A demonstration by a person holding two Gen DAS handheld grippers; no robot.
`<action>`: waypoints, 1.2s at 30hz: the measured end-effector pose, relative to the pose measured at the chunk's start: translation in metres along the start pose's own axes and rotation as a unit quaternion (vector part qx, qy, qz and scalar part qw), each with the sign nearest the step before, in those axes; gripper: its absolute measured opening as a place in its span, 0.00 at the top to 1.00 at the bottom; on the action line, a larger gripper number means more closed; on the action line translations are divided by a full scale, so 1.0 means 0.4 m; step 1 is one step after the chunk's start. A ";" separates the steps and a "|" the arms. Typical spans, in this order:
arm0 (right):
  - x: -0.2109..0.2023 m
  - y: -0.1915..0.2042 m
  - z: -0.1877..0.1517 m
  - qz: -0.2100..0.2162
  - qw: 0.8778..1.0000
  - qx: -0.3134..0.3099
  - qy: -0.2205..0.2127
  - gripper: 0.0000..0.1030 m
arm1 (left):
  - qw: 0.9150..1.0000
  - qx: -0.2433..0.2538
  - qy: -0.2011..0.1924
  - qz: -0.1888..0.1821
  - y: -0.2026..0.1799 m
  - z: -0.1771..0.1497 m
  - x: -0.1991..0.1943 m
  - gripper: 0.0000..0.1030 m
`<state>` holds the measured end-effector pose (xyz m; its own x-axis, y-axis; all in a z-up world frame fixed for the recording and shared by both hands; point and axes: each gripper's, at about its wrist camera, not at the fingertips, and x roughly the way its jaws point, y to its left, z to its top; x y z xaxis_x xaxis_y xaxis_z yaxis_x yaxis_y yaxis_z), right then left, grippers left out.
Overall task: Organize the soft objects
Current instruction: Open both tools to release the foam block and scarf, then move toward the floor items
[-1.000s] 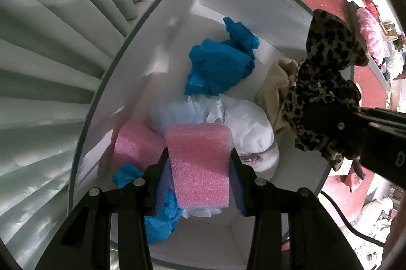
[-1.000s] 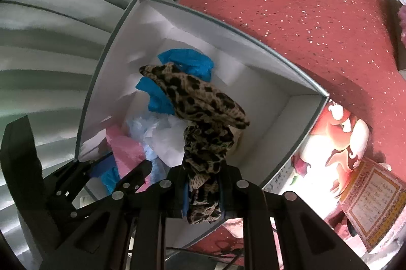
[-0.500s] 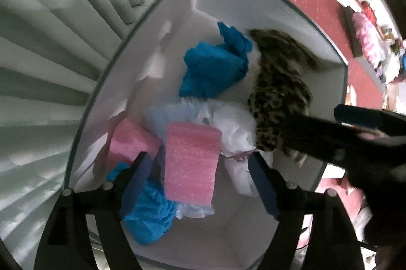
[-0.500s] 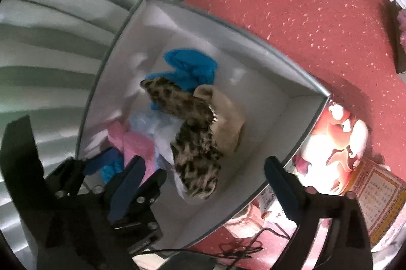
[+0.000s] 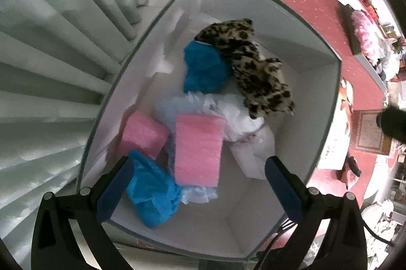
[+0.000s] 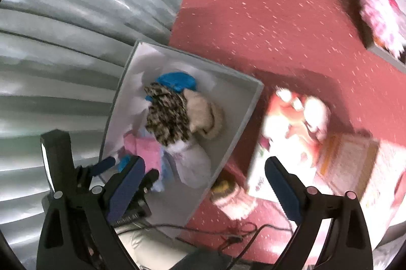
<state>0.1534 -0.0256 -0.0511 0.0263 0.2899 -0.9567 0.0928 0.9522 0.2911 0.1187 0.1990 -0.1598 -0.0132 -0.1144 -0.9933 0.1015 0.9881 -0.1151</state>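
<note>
Dropping step: both tools look done releasing into the white box [image 5: 319, 82].
Left tool [image 5: 196, 190]: jaws just opened, spread wide, nothing pinched; points straight down over box.
Pink foam block [image 5: 198, 149]: lies free in box betw. the spread fingers, on white and blue bags; long axis runs away from tool.
Right tool [image 6: 203, 185]: spread wide, empty; aimed past box edge toward red floor [image 6: 279, 16].
Leopard cloth [image 5: 251, 67]: in box, draped over blue bag [image 5: 205, 69] and white bag [image 5: 236, 118], far end from left tool.
Key relation: box contents directly under left tool, so left is nearer; right sits off to the side.
Next (guess): fetch more soft items outside box.
</note>
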 end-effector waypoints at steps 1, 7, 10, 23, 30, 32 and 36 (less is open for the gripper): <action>-0.007 -0.010 -0.012 0.002 1.000 0.003 0.003 0.07 | 1.000 0.000 0.002 -0.003 0.000 -0.001 -0.001 0.00; 0.007 -0.084 -0.126 -0.003 0.999 0.019 0.028 0.07 | 1.000 0.023 0.015 -0.007 -0.039 -0.013 0.041 0.00; 0.050 -0.120 -0.172 -0.004 0.998 0.042 0.047 0.07 | 0.999 0.034 0.017 -0.007 -0.053 -0.023 0.053 0.00; 0.188 -0.232 -0.288 -0.037 0.988 0.095 0.118 0.07 | 0.996 0.082 0.028 0.020 -0.156 -0.068 0.098 0.00; 0.228 -0.249 -0.266 -0.024 0.990 0.101 0.094 0.07 | 0.996 0.076 0.039 0.021 -0.153 -0.122 0.115 0.00; 0.229 -0.240 -0.254 -0.016 0.991 0.096 0.087 0.07 | 0.996 0.078 0.040 0.026 -0.148 -0.132 0.121 0.00; 0.256 -0.217 -0.232 0.000 0.993 0.082 0.079 0.07 | 0.995 0.078 0.044 0.031 -0.135 -0.154 0.125 0.00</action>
<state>0.0555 -0.0695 -0.1742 -0.1293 0.3141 -0.9405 0.2545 0.9272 0.2747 0.0513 0.1462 -0.2034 -0.0892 -0.0367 -0.9953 0.2575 0.9645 -0.0586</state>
